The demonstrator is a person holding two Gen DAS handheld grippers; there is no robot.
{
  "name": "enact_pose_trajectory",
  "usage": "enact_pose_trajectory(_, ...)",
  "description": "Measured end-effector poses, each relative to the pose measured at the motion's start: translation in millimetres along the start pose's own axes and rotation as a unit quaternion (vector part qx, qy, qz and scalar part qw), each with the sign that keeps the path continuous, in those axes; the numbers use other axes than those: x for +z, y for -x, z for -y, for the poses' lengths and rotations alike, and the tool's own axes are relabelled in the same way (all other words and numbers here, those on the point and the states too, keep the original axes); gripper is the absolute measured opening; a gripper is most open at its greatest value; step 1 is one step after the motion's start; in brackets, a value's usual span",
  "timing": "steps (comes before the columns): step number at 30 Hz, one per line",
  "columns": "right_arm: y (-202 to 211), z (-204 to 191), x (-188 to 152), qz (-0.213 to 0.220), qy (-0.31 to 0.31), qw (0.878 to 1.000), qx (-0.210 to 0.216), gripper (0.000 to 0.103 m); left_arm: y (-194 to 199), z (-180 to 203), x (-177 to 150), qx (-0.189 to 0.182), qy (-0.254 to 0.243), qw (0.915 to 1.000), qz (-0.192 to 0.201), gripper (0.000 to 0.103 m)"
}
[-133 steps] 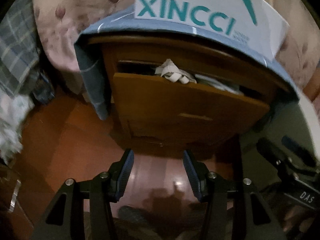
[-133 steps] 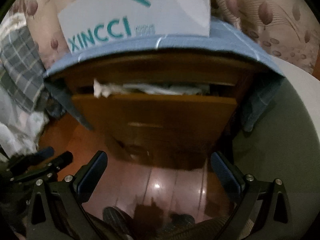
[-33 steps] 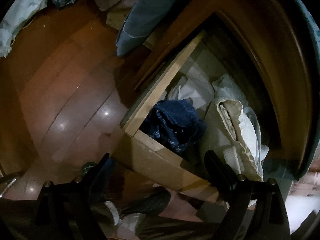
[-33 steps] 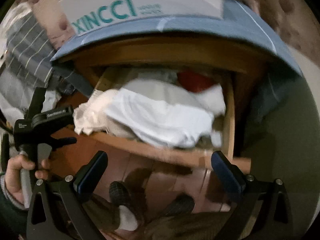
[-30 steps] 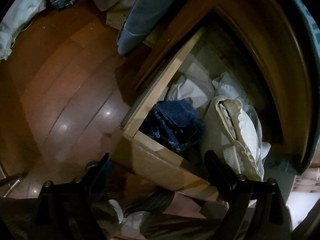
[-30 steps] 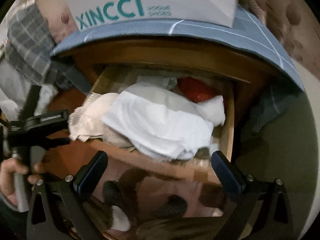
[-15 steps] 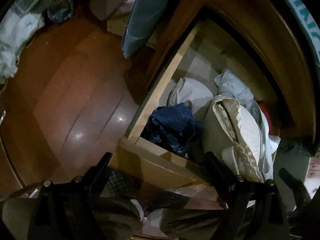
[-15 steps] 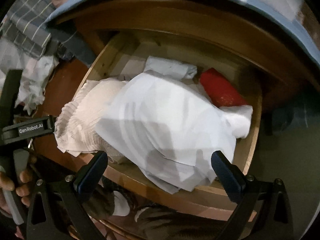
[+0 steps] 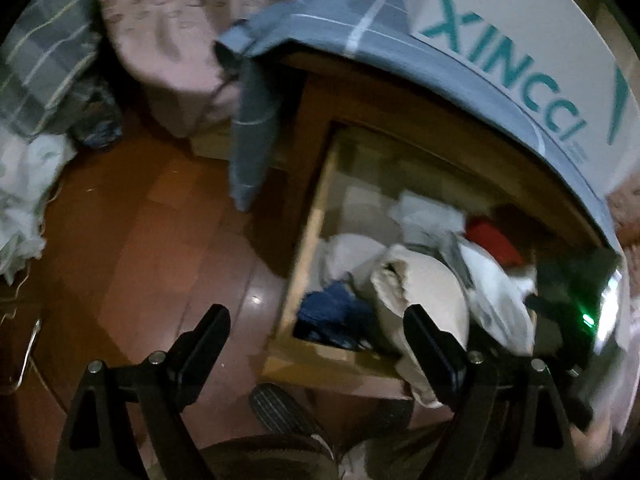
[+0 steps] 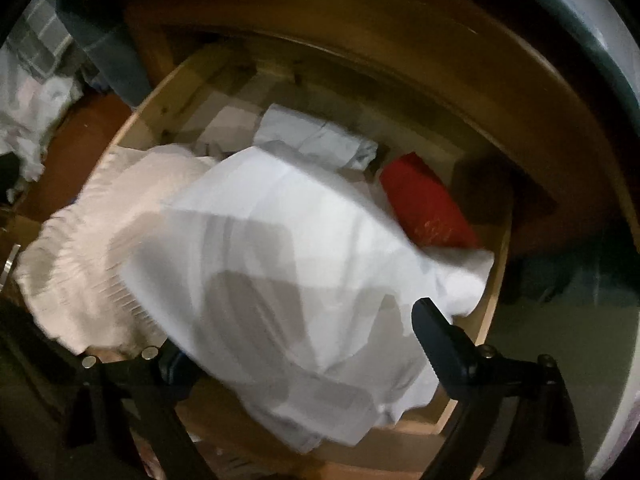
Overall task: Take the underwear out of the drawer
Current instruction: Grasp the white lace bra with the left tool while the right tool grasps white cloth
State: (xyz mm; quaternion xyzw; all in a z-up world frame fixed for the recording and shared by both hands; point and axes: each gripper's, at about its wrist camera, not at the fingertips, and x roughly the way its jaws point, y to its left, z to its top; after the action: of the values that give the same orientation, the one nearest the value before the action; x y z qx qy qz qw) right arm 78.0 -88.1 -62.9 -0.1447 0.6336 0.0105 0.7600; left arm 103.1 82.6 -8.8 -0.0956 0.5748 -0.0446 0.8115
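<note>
The white underwear (image 10: 288, 280) lies heaped on top of the open wooden drawer (image 10: 494, 300), spilling over its front edge, and it fills the space between the two fingers of the right gripper (image 10: 296, 344). That gripper points steeply down at the pile with its jaws closing; the white cloth sits between them, the left finger is half buried under the fabric's edge and the right finger (image 10: 444, 340) lies against the cloth's right side, but the pads do not yet press it. To the left of the white piece, touching it, lies a cream ribbed garment (image 10: 84, 256) that hangs over the drawer's left front corner. Beyond the gripper's tips, toward the back of the drawer, sit a folded pale grey cloth (image 10: 316, 140) and, to the right of it, a red item (image 10: 428, 208). The left gripper (image 9: 316, 344) hangs above the drawer's front left corner, its jaws wide apart and holding nothing; its left finger (image 9: 204, 340) is over the reddish wooden floor (image 9: 140, 240), its right finger over the cream garment. Between its fingers and just beyond them a dark blue cloth (image 9: 332, 312) is tucked in the drawer's near left corner. Farther ahead a blue-grey checked sheet (image 9: 360, 40) drapes over the cabinet top, with a white box printed XINCCI (image 9: 520, 40) resting on it.
</note>
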Motion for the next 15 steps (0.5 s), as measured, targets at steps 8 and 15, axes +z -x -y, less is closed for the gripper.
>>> enact_pose_trajectory(8, -11.8, 2.8, 15.3, 0.015, 0.014, 0.999, 0.025, 0.038, -20.6, 17.0, -0.7, -0.086, 0.015, 0.9945, -0.058, 0.091)
enact_pose_trajectory(15, -1.9, 11.8, 6.8, 0.037, -0.022, 0.997, 0.057, 0.019, -32.9, 28.2, 4.3, -0.109, 0.019, 0.9912, -0.074, 0.091)
